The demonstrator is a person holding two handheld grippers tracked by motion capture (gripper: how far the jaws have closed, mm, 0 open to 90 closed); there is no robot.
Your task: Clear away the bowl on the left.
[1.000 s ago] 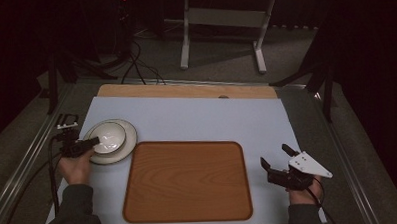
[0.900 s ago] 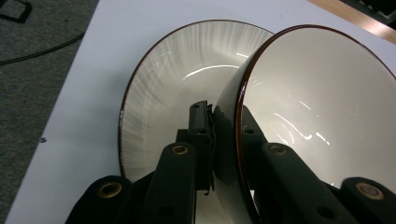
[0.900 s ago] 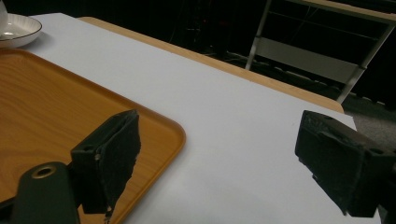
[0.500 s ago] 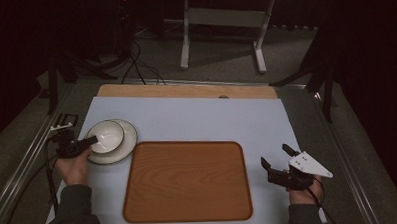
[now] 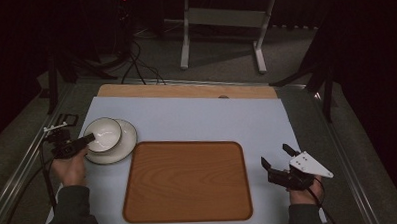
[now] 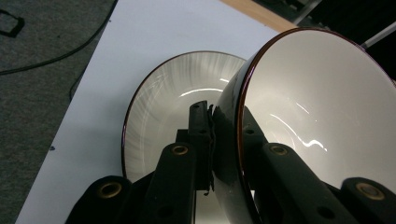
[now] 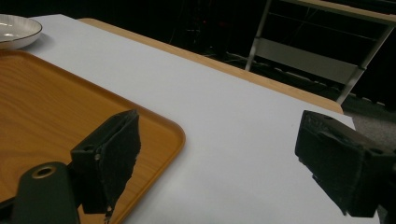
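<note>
A white bowl (image 5: 103, 134) with a dark outside and brown rim hangs tilted over the left part of a white plate (image 5: 123, 145) at the table's left. My left gripper (image 5: 87, 139) is shut on the bowl's near rim. In the left gripper view one jaw presses the bowl's (image 6: 317, 107) dark outer wall and the other lies inside it, with the plate (image 6: 173, 102) behind. My right gripper (image 5: 276, 156) stands open over the white mat, right of the wooden tray (image 5: 189, 180). The right gripper view has nothing between the jaws of that gripper (image 7: 219, 154).
The wooden tray (image 7: 60, 107) lies bare in the middle of the white mat (image 5: 196, 117). A wooden table edge (image 5: 185, 90) runs along the back. Cables (image 5: 135, 64) and a metal stand (image 5: 223, 21) sit on the floor beyond the table.
The bowl has tipped up off the middle of the plate and shifted a little to the left with my left gripper. The right gripper has kept still.
</note>
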